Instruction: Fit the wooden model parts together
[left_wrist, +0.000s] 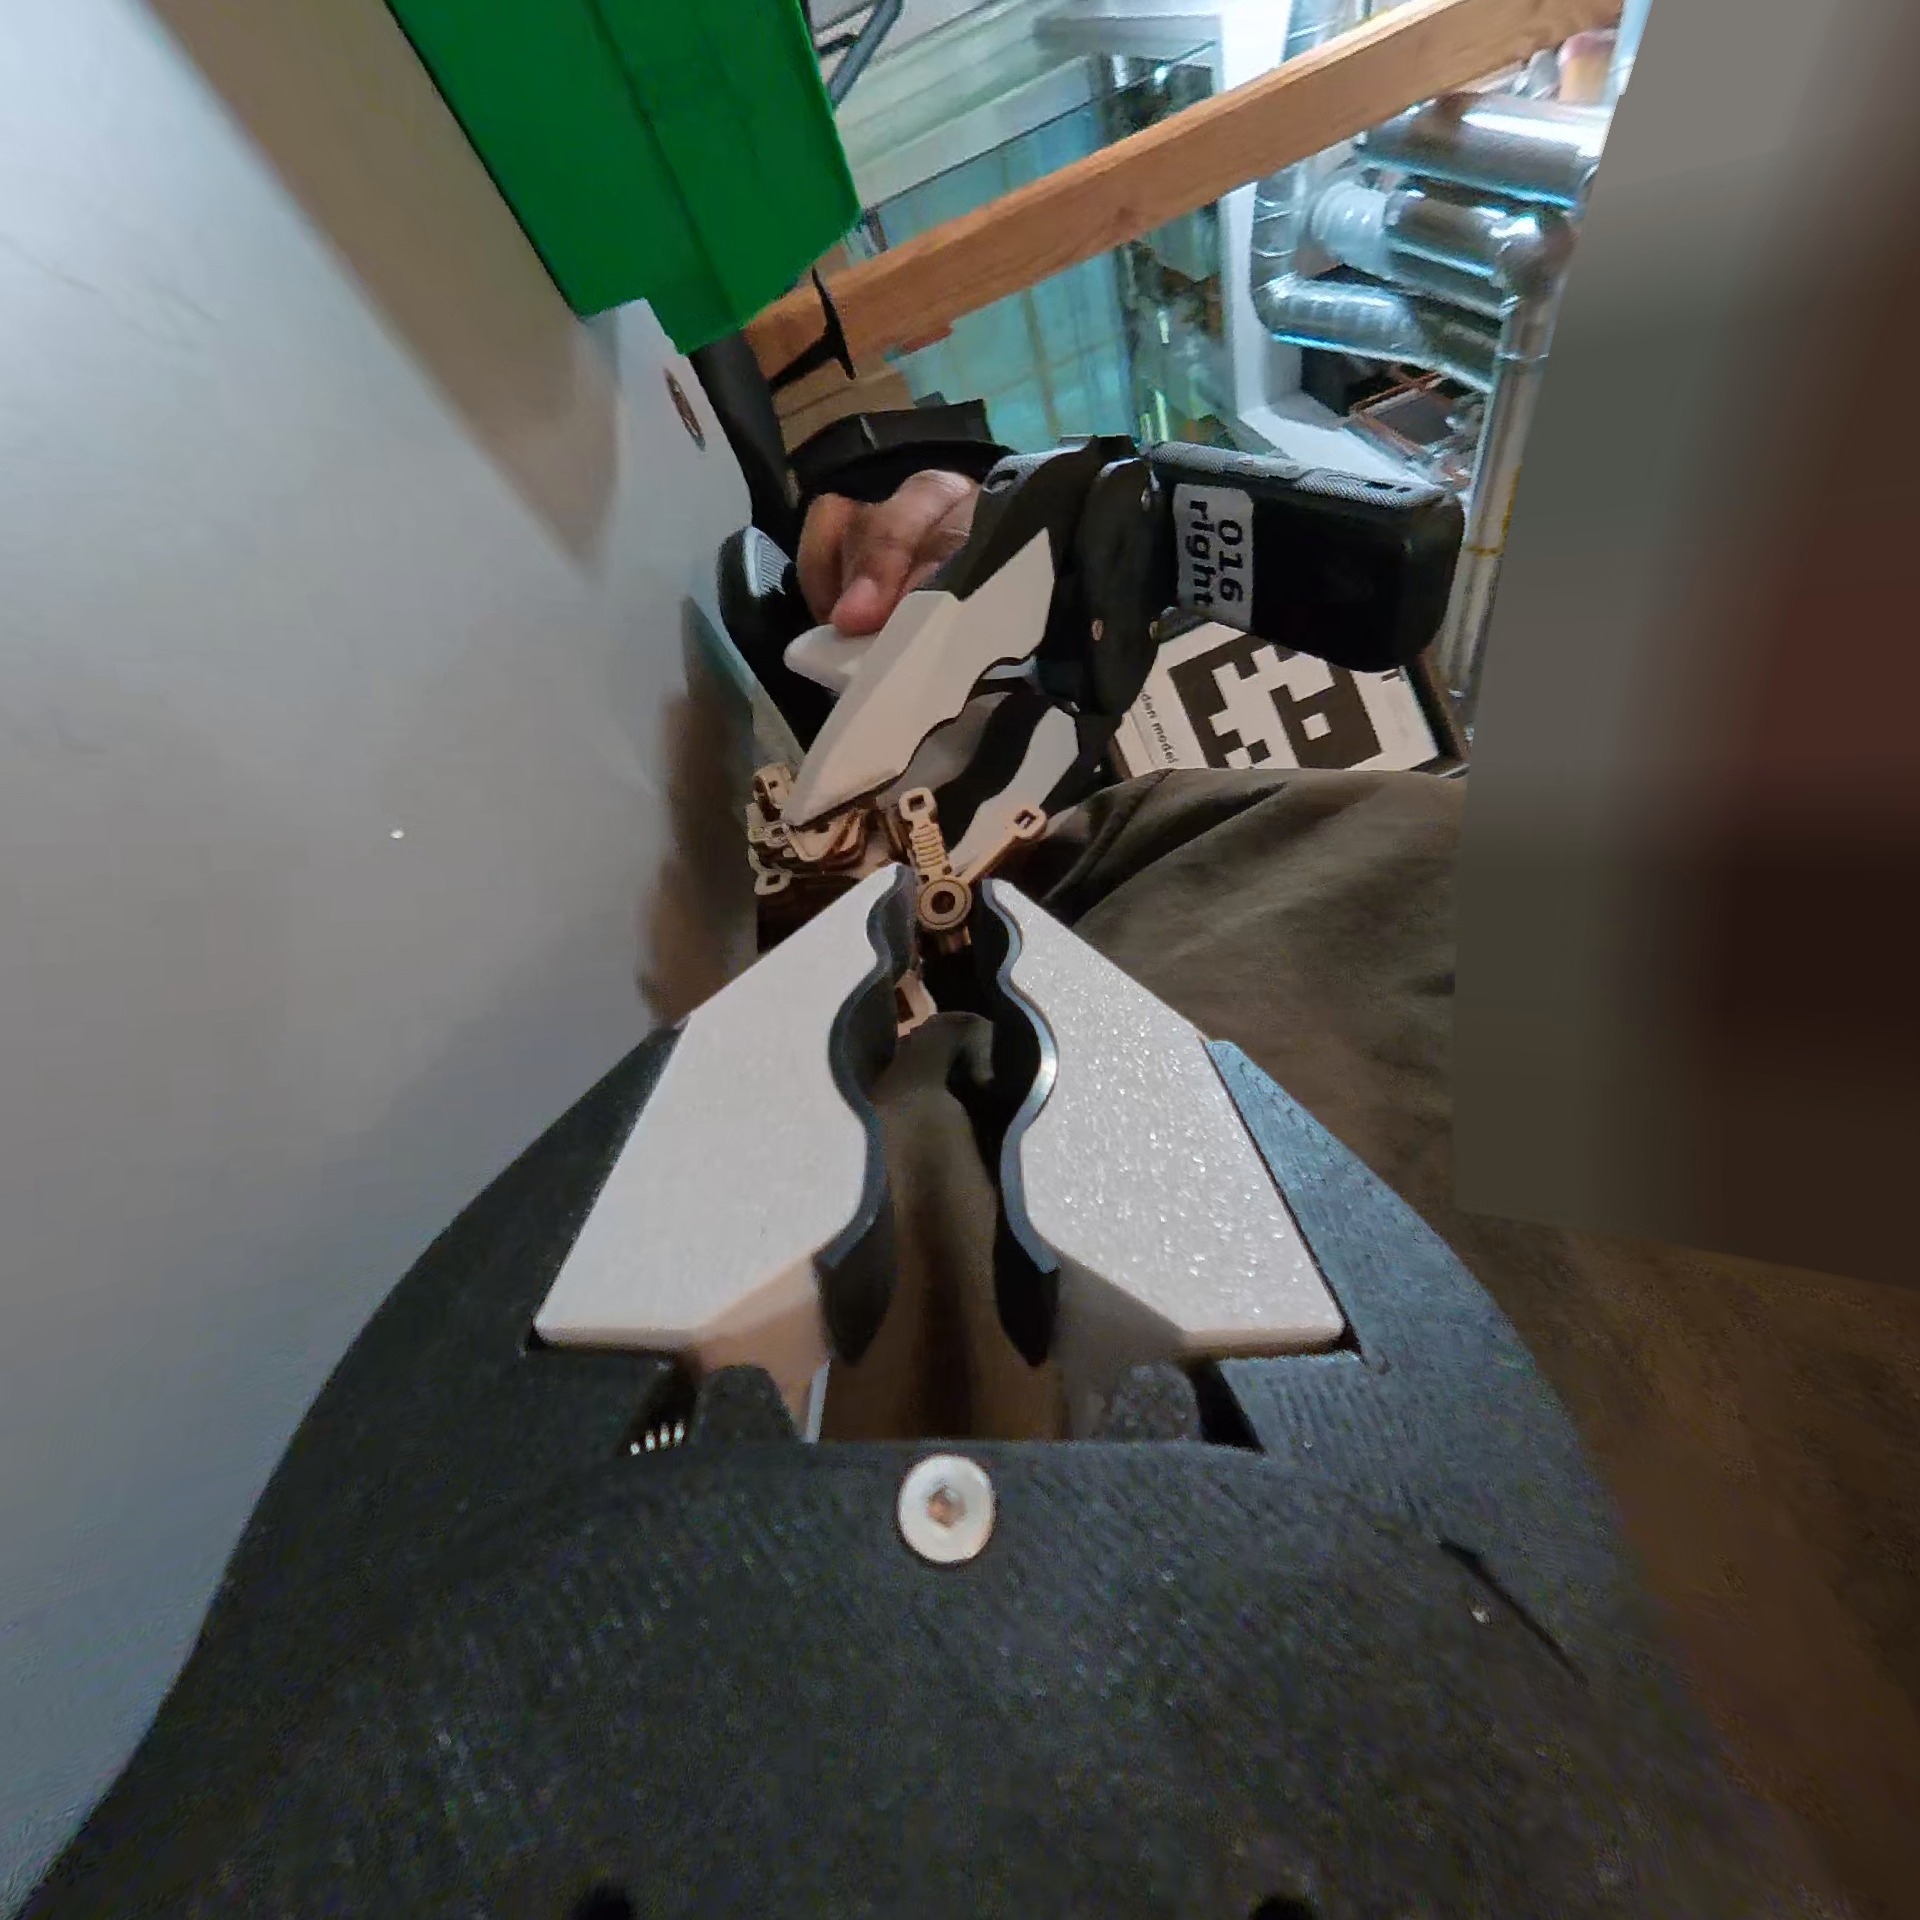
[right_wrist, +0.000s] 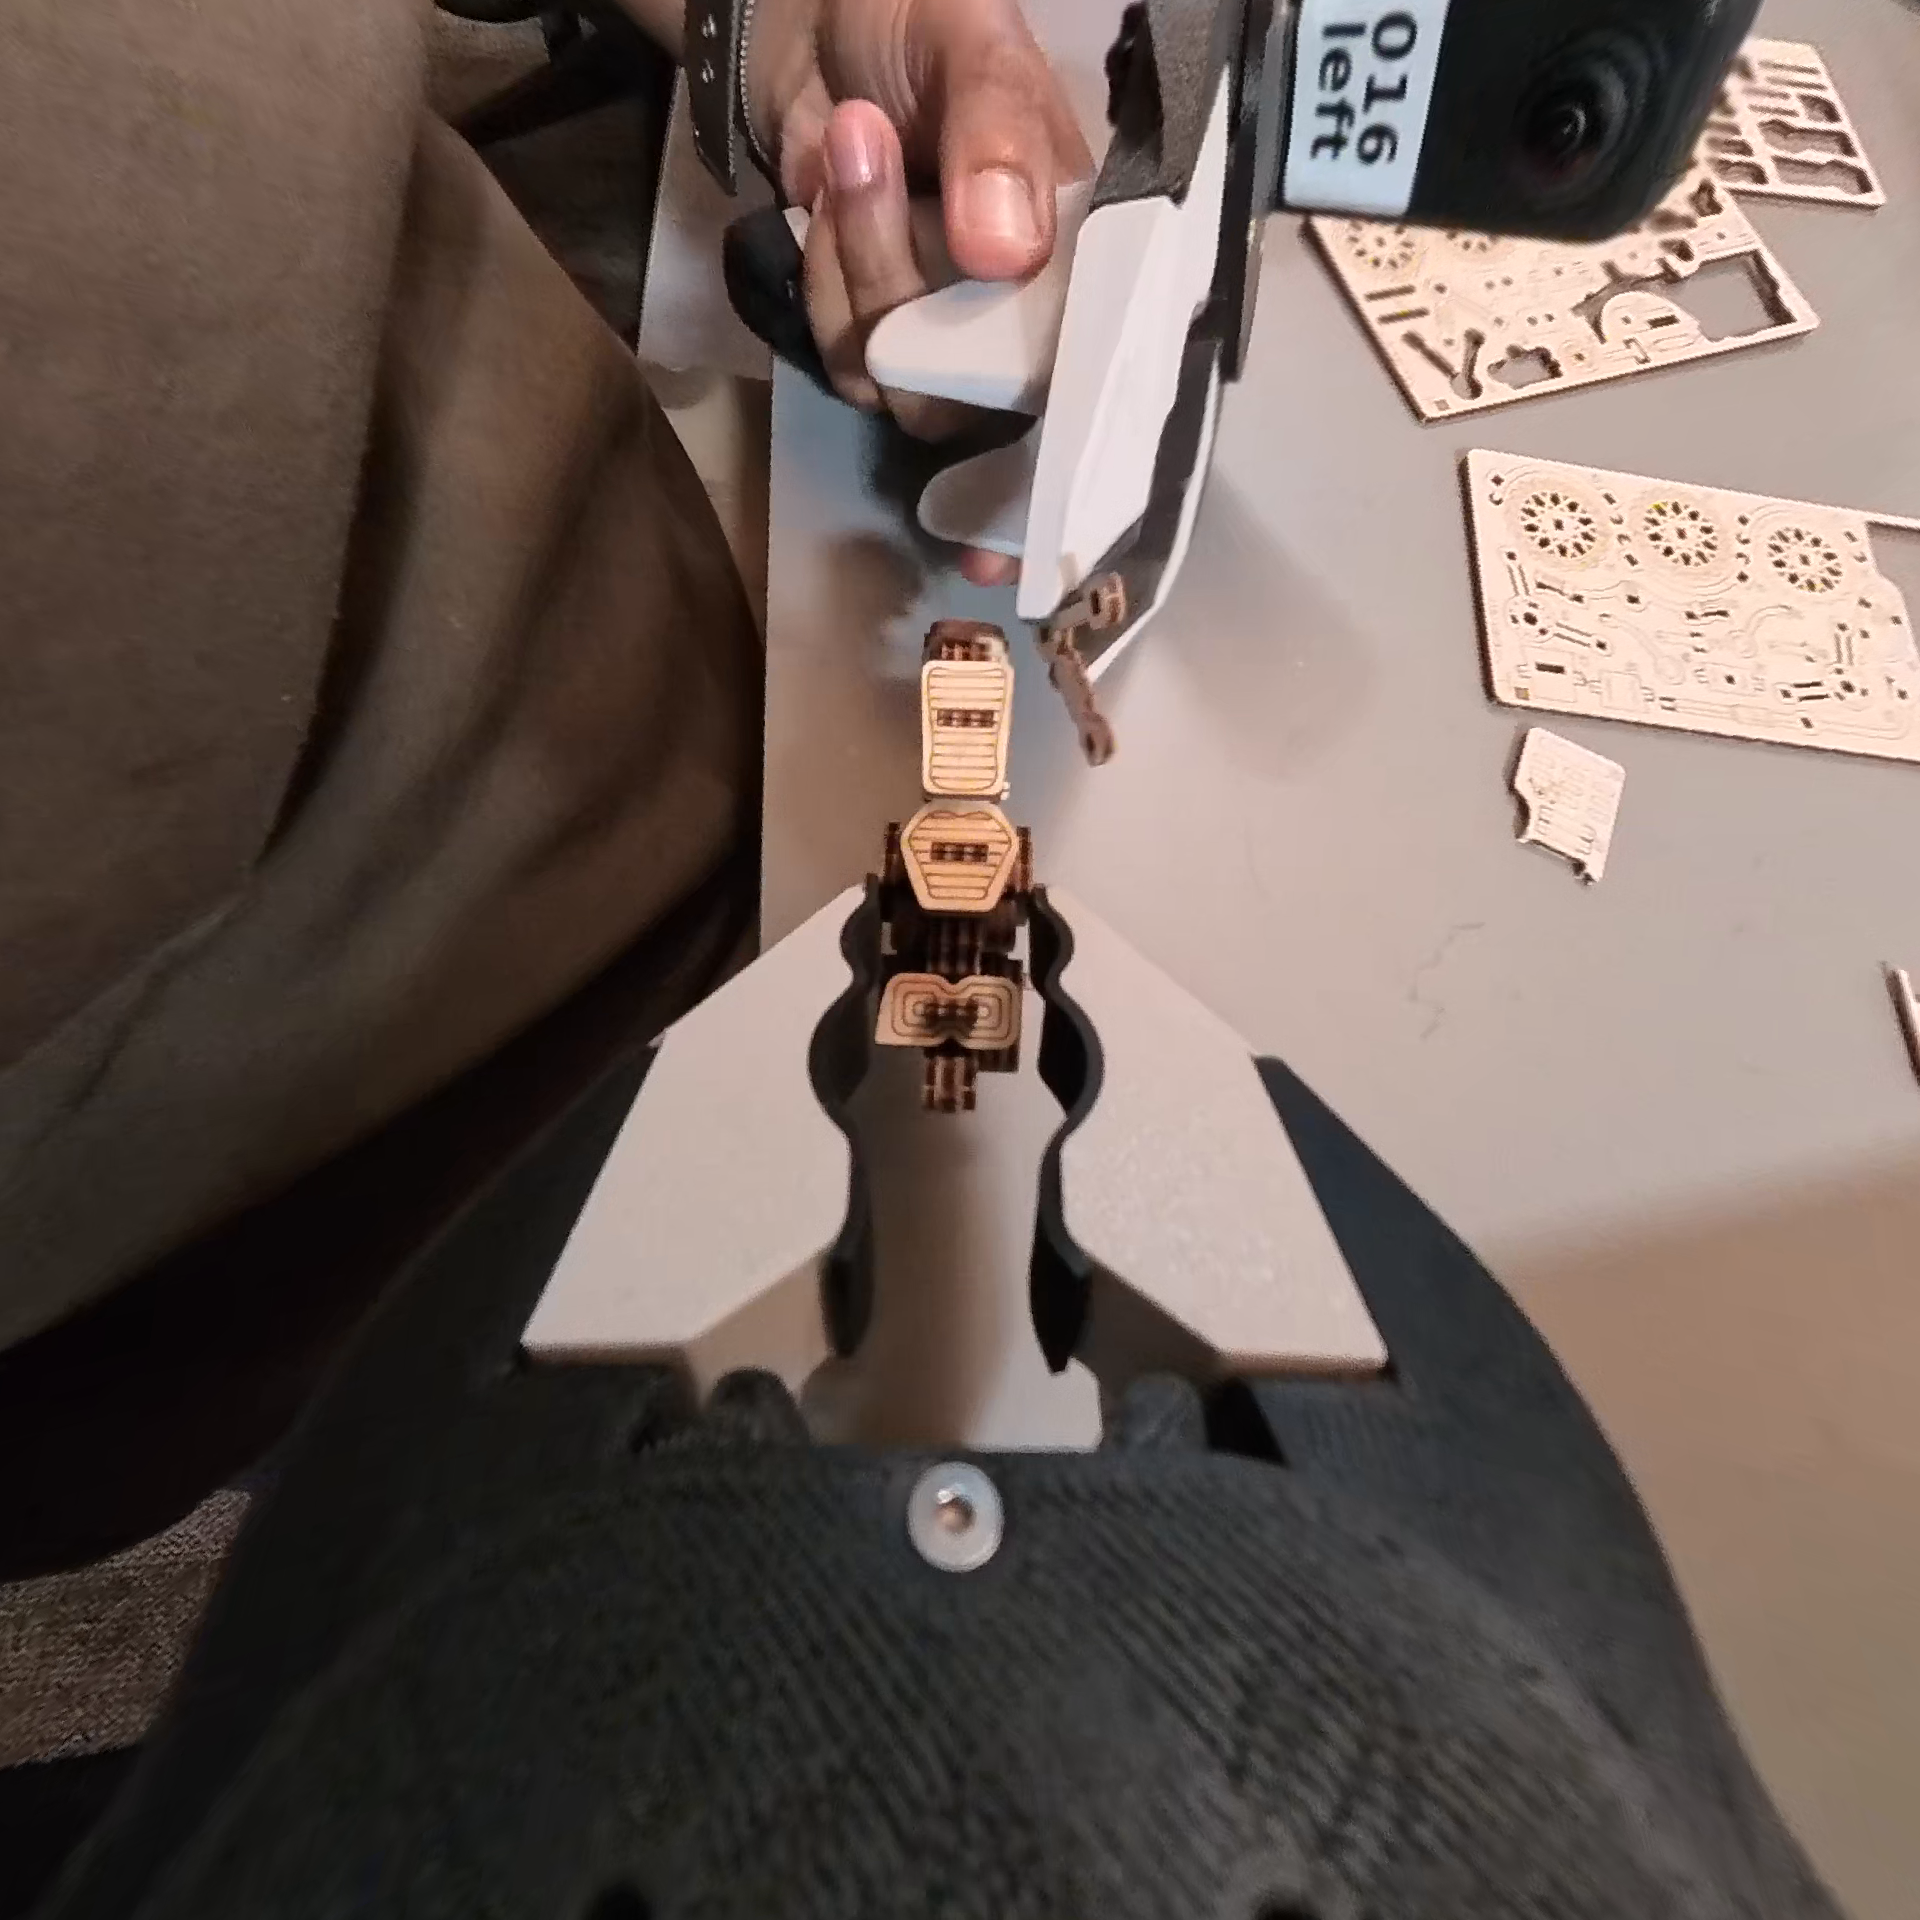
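So the half-built wooden model (right_wrist: 961, 914), a stack of layered plywood bits with engraved plates on top, is sitting clamped between the tips of the right tongs (right_wrist: 956, 940), held up above the near edge of the grey tabletop (right_wrist: 1299, 987). Just beside it, not quite touching as far as I can tell, there's a small forked wooden piece (left_wrist: 940, 868) with a ring at its joint, and the left tongs (left_wrist: 943, 896) have it pinched right at their tips; from the right wrist view you can see that same piece poking out of the left tongs' white fingers (right_wrist: 1081, 436). A hand (right_wrist: 925, 177) grips the left tool's trigger up top, and the other hand (left_wrist: 883, 545) shows on the right tool in the left wrist view. Further out on the tabletop lie two laser-cut plywood sheets (right_wrist: 1683, 592) with parts punched out, plus a small loose offcut (right_wrist: 1569, 800). An olive-brown garment (right_wrist: 312, 623) fills the left side.
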